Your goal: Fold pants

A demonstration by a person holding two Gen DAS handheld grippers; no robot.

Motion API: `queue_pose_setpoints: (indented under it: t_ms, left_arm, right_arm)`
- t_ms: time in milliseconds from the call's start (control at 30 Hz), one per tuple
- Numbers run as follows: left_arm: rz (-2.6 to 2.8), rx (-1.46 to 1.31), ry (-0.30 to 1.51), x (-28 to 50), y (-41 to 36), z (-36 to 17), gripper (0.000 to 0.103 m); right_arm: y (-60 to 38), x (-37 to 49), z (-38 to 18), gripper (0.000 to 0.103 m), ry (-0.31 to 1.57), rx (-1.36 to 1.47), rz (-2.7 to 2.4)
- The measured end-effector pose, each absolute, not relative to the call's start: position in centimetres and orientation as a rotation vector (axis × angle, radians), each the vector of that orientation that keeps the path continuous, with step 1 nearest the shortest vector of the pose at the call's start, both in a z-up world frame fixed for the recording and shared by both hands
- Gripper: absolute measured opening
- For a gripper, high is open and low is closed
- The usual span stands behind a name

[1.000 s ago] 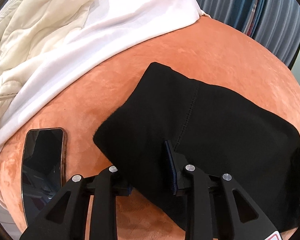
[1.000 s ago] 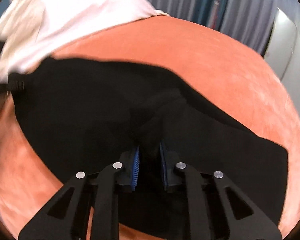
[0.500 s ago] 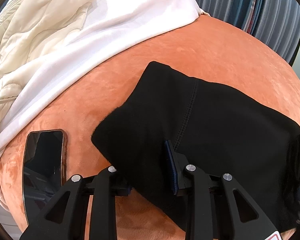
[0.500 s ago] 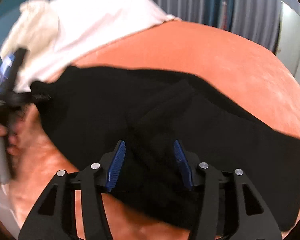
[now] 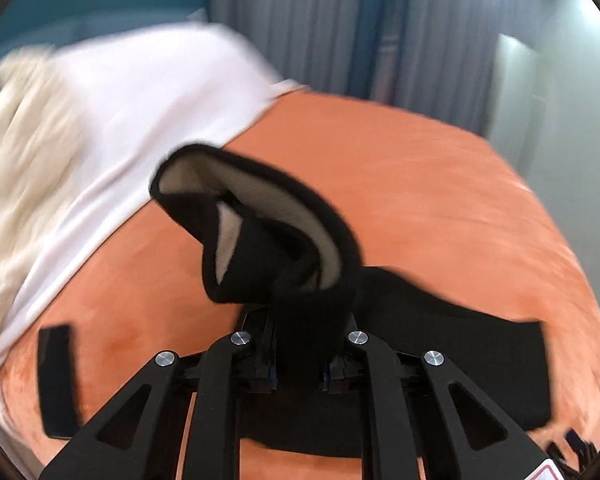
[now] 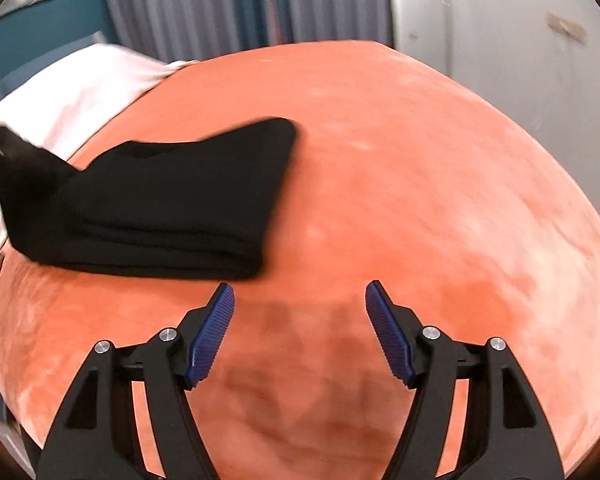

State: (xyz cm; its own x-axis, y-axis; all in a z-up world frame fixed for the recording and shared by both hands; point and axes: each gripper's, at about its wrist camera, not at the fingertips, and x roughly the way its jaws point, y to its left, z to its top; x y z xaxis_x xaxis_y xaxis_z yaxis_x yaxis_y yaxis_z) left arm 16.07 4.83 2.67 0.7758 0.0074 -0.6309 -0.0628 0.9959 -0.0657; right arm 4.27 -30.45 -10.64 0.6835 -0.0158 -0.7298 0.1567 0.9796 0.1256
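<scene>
Pants (image 5: 296, 264) have just been lifted at one end by the left hand-held gripper (image 5: 298, 376), which is clenched on the black cloth — the pale lining is now seen. The rest lies on the orange bed (image 6: 420, 160). The right hand-held gripper (image 6: 300, 320) has been released and drawn back, so a fold is judged to be under way.

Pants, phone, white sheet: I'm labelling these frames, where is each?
pants (image 6: 160, 204), right wrist view, on the folded stack.
phone (image 5: 56, 380), left wrist view, on its dark face.
white sheet (image 5: 140, 96), left wrist view, mid-fabric.
</scene>
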Motion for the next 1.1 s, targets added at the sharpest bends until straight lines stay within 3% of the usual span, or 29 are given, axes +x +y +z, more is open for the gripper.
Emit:
queue_pose_setpoints:
  t_ms: [100,200,333,500,733,1067,1100]
  left_arm:
    - [-0.106,-0.021,0.727,15.3,-3.9,1.9,0.014]
    - [-0.176,0.067,0.899,15.8,-12.0,-3.5,0.018]
    - [-0.135,0.144,0.953,14.6,-16.5,-7.2,0.021]
    - [-0.112,0.175,0.846,12.2,-16.5,-4.8,0.025]
    - [-0.184,-0.064,0.803,10.4,-8.1,0.5,0.034]
    - [-0.203,0.152,0.933,11.2,-14.1,-6.5,0.035]
    - [-0.217,0.151,0.917,10.4,-14.2,-6.7,0.044]
  right_arm:
    - [-32.6,3.4,-12.1,0.067,0.831,0.244,-0.103]
    - [-33.4,2.1,-13.1,0.068,0.79,0.268,-0.06]
    - [-33.9,2.6,-13.3,0.08,0.784,0.261,-0.012]
    - [-34.0,3.0,-13.2,0.082,0.764,0.334,0.045]
    - [-33.6,3.1,-9.5,0.082,0.708,0.357,0.07]
    - [-31.9,10.4,-4.9,0.082,0.713,0.541,0.201]
    - [-31.8,10.7,-5.0,0.082,0.727,0.541,0.191]
